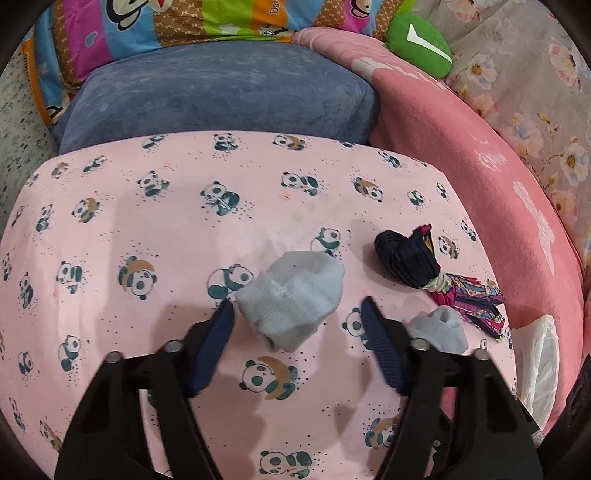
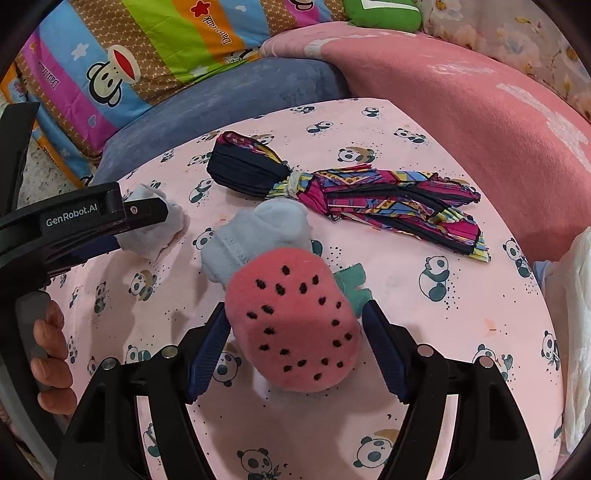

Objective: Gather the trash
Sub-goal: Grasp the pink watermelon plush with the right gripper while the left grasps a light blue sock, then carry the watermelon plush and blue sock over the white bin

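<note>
Left gripper (image 1: 297,304) angled down at the bed, jaws about half spread, gripping nothing. Rolled grey sock (image 1: 291,299) lying on the sheet right between the blue pads, left pad just touching its edge, right pad clear of it. Right gripper (image 2: 295,310) angled down too, jaws fairly wide, straddling a strawberry plush (image 2: 295,321). Pads close along both flanks, a thin gap on the right side, no squeeze showing.

Now the scene, big to small:
- Pink panda-print sheet (image 1: 147,229) under everything.
- Pink blanket (image 1: 480,155) heaped along the right.
- Blue cushion (image 1: 221,96) behind the sheet.
- Striped cartoon-monkey quilt (image 1: 166,22) further back.
- Floral fabric (image 1: 535,92) at far right.
- White plastic bag (image 1: 539,362) at the sheet's right edge.
- Green plush (image 1: 417,40) up on the blanket.
- Patterned cloth bundle (image 2: 369,199), dark at 1 end, tied in the middle with a pale band, flat on the sheet beyond both socks.
- Second grey sock (image 1: 439,328) just beside the left gripper's right finger, and touching the strawberry's far side in the right wrist view.

Down at that view's left edge, a hand (image 2: 48,350) wrapped round the left gripper's grey handle.
</note>
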Tool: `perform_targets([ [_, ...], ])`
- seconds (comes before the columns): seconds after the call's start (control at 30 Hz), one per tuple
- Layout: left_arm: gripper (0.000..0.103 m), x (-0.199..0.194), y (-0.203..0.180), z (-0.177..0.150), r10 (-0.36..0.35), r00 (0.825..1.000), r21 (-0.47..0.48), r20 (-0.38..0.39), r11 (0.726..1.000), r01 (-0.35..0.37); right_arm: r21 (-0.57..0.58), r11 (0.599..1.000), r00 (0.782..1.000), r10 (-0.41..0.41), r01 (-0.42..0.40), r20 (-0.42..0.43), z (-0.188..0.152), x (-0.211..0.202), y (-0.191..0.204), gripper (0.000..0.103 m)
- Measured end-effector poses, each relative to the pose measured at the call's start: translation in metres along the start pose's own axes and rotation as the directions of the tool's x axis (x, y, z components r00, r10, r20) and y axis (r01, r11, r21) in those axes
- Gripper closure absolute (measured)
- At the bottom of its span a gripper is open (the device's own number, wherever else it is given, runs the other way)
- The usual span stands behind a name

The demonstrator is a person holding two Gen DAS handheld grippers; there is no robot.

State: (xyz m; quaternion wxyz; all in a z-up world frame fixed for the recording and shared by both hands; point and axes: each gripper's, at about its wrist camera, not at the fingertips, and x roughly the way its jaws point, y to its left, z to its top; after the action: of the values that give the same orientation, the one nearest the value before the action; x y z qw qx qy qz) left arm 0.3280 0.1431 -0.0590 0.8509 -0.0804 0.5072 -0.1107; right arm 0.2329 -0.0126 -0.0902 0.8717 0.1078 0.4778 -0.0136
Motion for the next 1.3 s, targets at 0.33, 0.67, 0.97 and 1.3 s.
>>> perform_targets([
  [0.33, 0.073, -0.011, -0.007, -0.016, -0.029, 0.999, -0.011, -0.024, 1.0, 0.028, -0.016, 1.0, 1.0, 0.01, -0.01, 0.016, -0.01, -0.016, 0.004, 0.049],
  [0.67, 0.074, -0.047, -0.034, -0.047, -0.052, 0.999, 0.008, -0.009, 0.999, 0.052, -0.014, 1.0, 0.998, 0.025, -0.024, 0.064, -0.028, -0.06, 0.0, 0.049],
  [0.97, 0.074, -0.079, -0.071, -0.077, -0.075, 0.997, 0.062, 0.002, 0.995, 0.074, 0.016, 1.0, 0.993, 0.019, -0.021, 0.116, -0.045, -0.101, -0.019, 0.049],
  [1.3, 0.074, -0.096, -0.118, -0.105, -0.099, 0.995, 0.131, -0.003, 0.986, 0.098, 0.072, 0.997, 0.986, -0.008, -0.004, 0.165, -0.062, -0.137, -0.058, 0.049],
])
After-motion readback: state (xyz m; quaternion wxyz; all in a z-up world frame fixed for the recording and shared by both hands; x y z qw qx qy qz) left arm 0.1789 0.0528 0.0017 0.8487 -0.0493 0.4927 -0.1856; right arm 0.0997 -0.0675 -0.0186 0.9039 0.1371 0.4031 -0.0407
